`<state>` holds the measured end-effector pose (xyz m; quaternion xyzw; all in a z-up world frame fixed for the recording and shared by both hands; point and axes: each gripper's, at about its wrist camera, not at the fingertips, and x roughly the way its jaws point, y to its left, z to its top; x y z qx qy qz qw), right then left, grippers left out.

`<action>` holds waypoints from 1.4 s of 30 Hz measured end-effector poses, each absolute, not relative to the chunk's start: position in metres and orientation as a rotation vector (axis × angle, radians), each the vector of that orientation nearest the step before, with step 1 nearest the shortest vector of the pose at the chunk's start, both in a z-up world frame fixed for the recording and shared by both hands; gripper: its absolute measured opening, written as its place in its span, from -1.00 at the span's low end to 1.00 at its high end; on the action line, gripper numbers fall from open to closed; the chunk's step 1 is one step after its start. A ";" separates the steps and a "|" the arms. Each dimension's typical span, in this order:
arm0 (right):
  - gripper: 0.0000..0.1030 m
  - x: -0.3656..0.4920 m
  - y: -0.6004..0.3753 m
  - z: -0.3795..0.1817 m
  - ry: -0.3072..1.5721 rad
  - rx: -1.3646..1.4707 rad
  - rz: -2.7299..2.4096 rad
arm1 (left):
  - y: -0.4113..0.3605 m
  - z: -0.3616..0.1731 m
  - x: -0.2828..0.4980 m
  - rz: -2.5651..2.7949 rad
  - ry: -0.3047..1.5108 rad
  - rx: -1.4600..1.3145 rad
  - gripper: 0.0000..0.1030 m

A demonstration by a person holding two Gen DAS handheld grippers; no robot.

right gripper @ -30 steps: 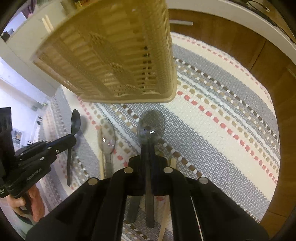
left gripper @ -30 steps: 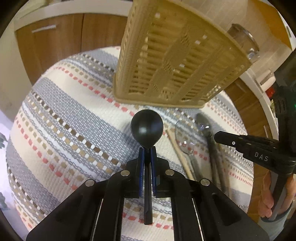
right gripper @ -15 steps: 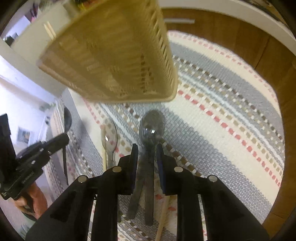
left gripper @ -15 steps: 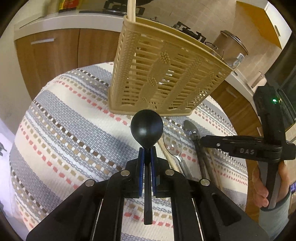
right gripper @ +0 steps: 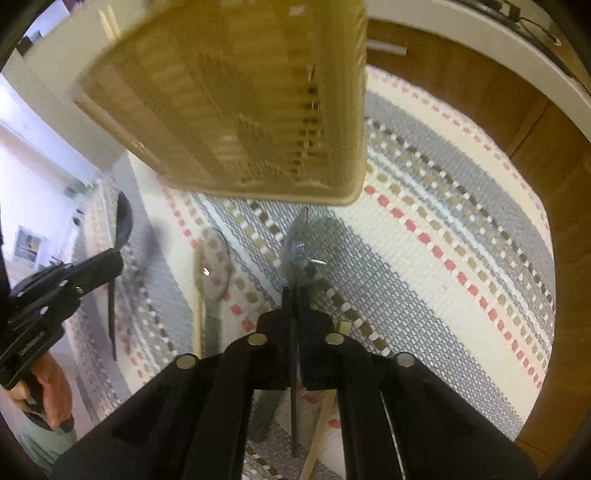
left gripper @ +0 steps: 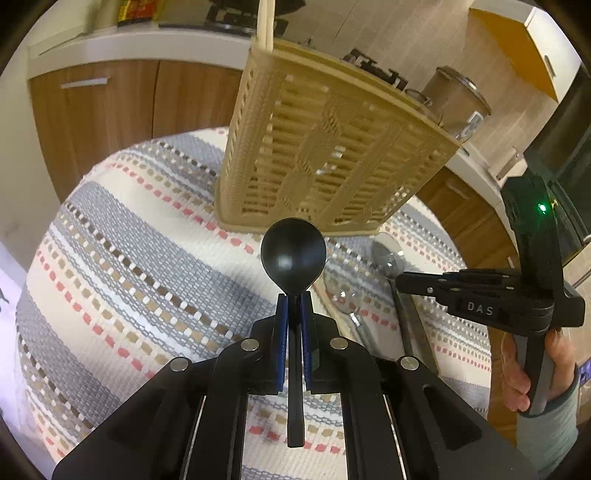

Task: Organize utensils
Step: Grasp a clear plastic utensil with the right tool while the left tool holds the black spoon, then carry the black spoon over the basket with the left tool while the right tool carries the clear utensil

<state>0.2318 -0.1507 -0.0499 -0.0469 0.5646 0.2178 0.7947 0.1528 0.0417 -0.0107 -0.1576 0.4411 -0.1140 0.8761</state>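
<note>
- Left wrist view: the left hand-held gripper (left gripper: 293, 306) has its blue-padded fingers (left gripper: 282, 317) pressed onto the handle of a black spoon (left gripper: 293, 254), bowl forward and held above the striped cloth (left gripper: 122, 266).
- Just beyond the spoon's bowl stands a beige slotted utensil basket (left gripper: 325, 155) on the cloth, with pale sticks (left gripper: 265, 22) rising from its far left corner.
- To the right lie a clear plastic spoon (left gripper: 341, 299) and a grey spoon (left gripper: 388, 258) side by side on the cloth; the right hand-held gripper (left gripper: 406, 282) reaches in over the grey one.
- Right wrist view: the right hand-held gripper (right gripper: 295, 295) is pinched on the thin handle of the grey translucent spoon (right gripper: 301, 243), its bowl pointing at the basket's (right gripper: 236, 107) base.
- The clear spoon (right gripper: 214, 264) rests left of it beside a wooden stick (right gripper: 198, 299); another stick (right gripper: 321, 428) lies under the gripper.
- Farther left, the other gripper (right gripper: 110, 264) carries the black spoon (right gripper: 123, 225).
- Wooden cabinets (left gripper: 103, 122) stand behind.
</note>
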 end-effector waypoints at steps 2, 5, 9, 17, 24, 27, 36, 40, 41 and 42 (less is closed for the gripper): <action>-0.98 0.225 -0.158 -0.042 1.180 -0.072 0.498 | 0.042 -0.005 0.149 -0.245 0.895 -0.332 -0.90; -0.98 0.215 -0.166 -0.032 1.128 -0.039 0.513 | 0.041 0.006 0.144 -0.251 0.849 -0.337 -0.90; -0.98 0.200 -0.177 -0.010 1.041 0.032 0.565 | 0.040 0.030 0.134 -0.261 0.759 -0.345 -0.90; -0.98 0.177 -0.192 0.059 0.790 0.134 0.638 | 0.042 0.089 0.127 -0.233 0.542 -0.349 -0.90; -0.98 0.181 -0.197 0.120 0.552 0.176 0.594 | 0.049 0.135 0.141 -0.178 0.322 -0.357 -0.90; -0.98 0.195 -0.194 0.134 0.501 0.163 0.533 | 0.049 0.146 0.153 -0.151 0.219 -0.346 -0.90; -0.98 0.228 -0.193 0.136 0.334 0.149 0.419 | 0.043 0.132 0.195 -0.076 0.097 -0.251 -0.90; -0.98 0.237 -0.185 0.117 0.297 0.135 0.396 | 0.049 0.110 0.208 -0.061 0.116 -0.273 -0.90; -0.98 0.238 -0.182 0.112 0.286 0.123 0.391 | 0.050 0.106 0.211 -0.058 0.126 -0.271 -0.90; -0.98 0.238 -0.180 0.110 0.280 0.109 0.381 | 0.049 0.102 0.217 -0.062 0.150 -0.269 -0.90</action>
